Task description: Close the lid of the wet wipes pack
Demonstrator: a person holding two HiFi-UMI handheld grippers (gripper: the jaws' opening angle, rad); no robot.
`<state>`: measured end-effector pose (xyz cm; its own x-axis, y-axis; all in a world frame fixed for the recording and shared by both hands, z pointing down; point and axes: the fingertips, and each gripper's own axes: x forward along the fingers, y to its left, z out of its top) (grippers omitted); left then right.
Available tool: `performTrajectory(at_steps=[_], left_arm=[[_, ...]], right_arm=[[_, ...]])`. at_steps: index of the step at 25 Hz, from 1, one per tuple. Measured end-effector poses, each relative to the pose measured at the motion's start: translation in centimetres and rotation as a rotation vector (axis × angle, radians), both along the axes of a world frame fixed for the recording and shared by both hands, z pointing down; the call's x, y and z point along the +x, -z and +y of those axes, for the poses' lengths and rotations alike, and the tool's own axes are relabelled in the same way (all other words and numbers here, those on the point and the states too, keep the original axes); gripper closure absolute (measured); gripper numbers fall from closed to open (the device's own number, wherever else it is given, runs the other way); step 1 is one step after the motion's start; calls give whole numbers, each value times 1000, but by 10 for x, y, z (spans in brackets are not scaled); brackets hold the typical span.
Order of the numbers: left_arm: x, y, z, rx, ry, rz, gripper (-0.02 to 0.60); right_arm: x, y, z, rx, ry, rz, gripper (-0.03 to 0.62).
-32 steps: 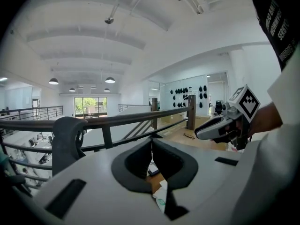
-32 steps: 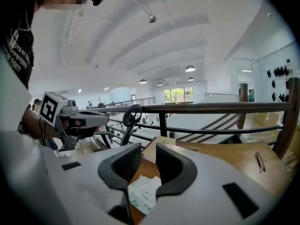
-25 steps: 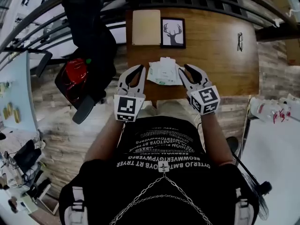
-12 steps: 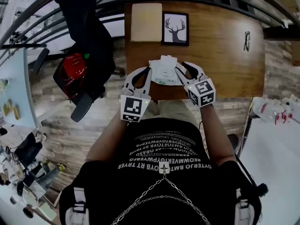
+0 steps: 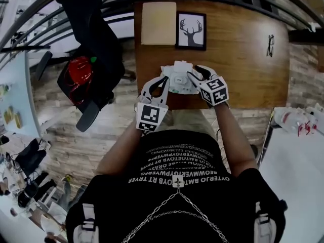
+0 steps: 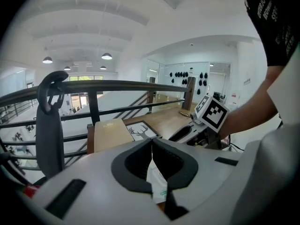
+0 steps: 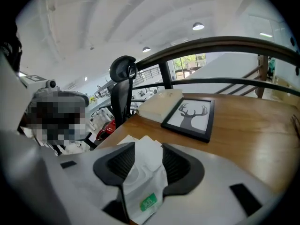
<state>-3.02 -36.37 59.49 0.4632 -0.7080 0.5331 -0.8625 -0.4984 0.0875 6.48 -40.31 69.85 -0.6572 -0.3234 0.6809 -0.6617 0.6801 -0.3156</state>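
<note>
The white wet wipes pack [image 5: 178, 81] lies on the wooden table [image 5: 243, 85] near its front edge, with its lid flap [image 5: 180, 66] raised. In the right gripper view the pack [image 7: 143, 191] shows a green label, and my right gripper [image 7: 148, 145] hangs just above it. Its jaws are opening, with the pack showing between them untouched. In the head view the right gripper [image 5: 193, 75] is at the pack's right side. My left gripper [image 5: 165, 80] is at the pack's left edge. Its tips [image 6: 152, 140] meet, and the pack [image 6: 158, 187] shows below them.
A framed deer picture [image 5: 191, 30] and a tan box [image 5: 158, 23] stand at the back of the table, with a pair of glasses [image 5: 271, 44] at the far right. A black office chair [image 5: 93, 39] carrying a red item is left of the table. A dark railing [image 6: 117, 86] runs behind.
Both grippers have come down and moved in toward the pack from each side. The right gripper's jaws have spread wider.
</note>
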Motion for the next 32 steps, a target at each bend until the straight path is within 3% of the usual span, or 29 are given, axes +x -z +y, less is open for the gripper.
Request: performTrajectory(at_steps=[6, 20, 27, 32], left_arm=[[12, -33, 2, -52, -22, -19, 552], [35, -94, 10, -177, -48, -16, 554], [42, -112, 19, -226, -84, -39, 553], [34, -101, 21, -208, -74, -44, 554]], right_arm=[[0, -30, -5, -85, 17, 13, 380], [-8, -62, -4, -177, 63, 19, 358], [-6, -48, -9, -129, 49, 10, 389], [-5, -31, -4, -99, 49, -17, 405]])
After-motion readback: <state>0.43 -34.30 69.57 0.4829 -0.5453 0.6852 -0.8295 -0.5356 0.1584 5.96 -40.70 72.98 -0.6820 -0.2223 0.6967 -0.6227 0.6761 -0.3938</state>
